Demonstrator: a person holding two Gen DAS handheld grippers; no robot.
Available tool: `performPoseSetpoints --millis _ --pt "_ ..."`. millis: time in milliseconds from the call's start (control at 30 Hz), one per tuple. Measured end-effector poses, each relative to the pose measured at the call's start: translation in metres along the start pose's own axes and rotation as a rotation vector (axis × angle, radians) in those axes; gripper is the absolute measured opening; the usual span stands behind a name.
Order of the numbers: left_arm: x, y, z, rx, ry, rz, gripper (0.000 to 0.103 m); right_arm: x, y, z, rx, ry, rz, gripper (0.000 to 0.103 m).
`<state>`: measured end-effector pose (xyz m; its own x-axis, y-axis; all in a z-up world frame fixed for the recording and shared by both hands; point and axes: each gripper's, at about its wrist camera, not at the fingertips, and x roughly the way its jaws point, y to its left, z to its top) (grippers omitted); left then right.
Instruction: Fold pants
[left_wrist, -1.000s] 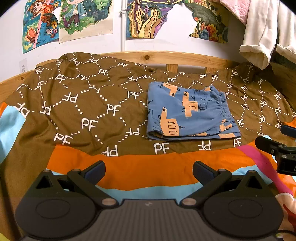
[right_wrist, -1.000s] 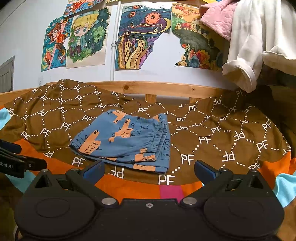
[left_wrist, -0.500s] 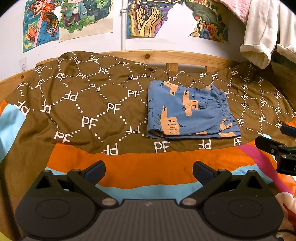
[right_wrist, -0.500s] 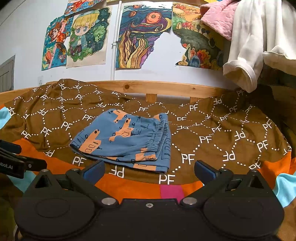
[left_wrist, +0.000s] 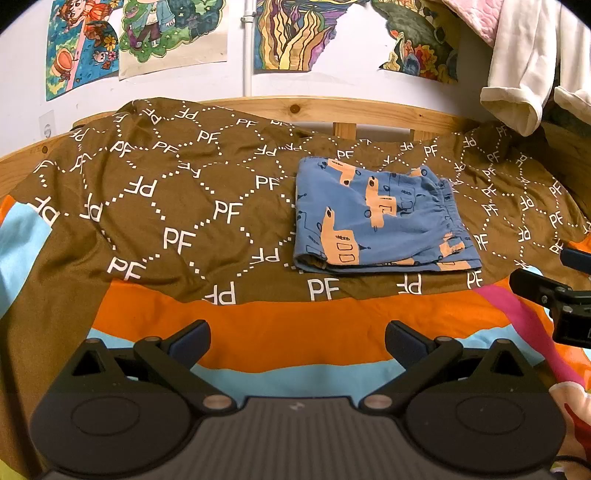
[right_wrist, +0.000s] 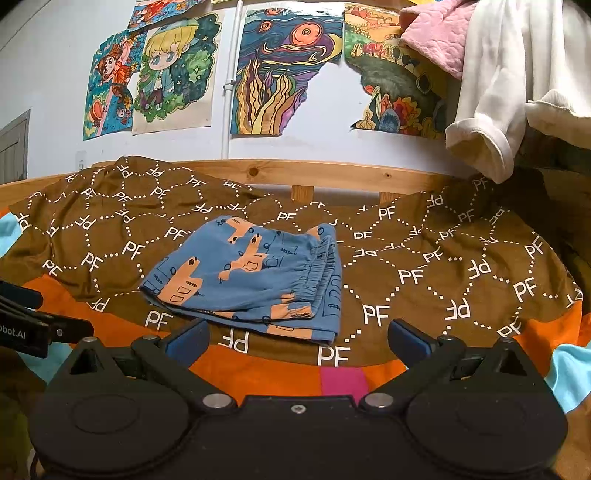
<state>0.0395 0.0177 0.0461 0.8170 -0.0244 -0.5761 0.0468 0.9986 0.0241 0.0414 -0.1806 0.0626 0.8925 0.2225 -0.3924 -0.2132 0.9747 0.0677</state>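
The blue pants (left_wrist: 380, 218) with the orange truck print lie folded into a compact rectangle on the brown PF-patterned duvet (left_wrist: 177, 206), ahead of and well apart from both pairs of jaws. The left gripper (left_wrist: 297, 338) hangs over the orange stripe of the bedding with its jaws wide and nothing between them; the pants sit ahead and to the right of its gap. The right gripper (right_wrist: 297, 338) is likewise spread wide and empty, with the near edge of the pants (right_wrist: 251, 280) just beyond its left fingertip (right_wrist: 186, 338) and the gathered waistband (right_wrist: 321, 273) ahead, near the centre line. Judging by the stacked layers at the near edge and the neat outline, the fold looks finished or nearly so, and the step in hand is most likely a last check or tidy. To do that well, the person should keep both jaws clear of the cloth unless a correction is needed, since a stray fingertip dragging across the top layer would undo the stack. If the bottom layer at the near right corner, which peeks out slightly, is to be squared, a light pinch of that corner alone with the right jaws, and a short pull parallel to the edge, would serve better than lifting the whole bundle.
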Motion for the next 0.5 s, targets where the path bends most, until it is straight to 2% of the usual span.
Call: performPoseSetpoints --millis 500 --pt "0.0010 0.0014 0.0013 -0.030 0.039 -0.010 0.103 0.0000 0.0004 -0.0014 -0.001 0.000 0.000 0.102"
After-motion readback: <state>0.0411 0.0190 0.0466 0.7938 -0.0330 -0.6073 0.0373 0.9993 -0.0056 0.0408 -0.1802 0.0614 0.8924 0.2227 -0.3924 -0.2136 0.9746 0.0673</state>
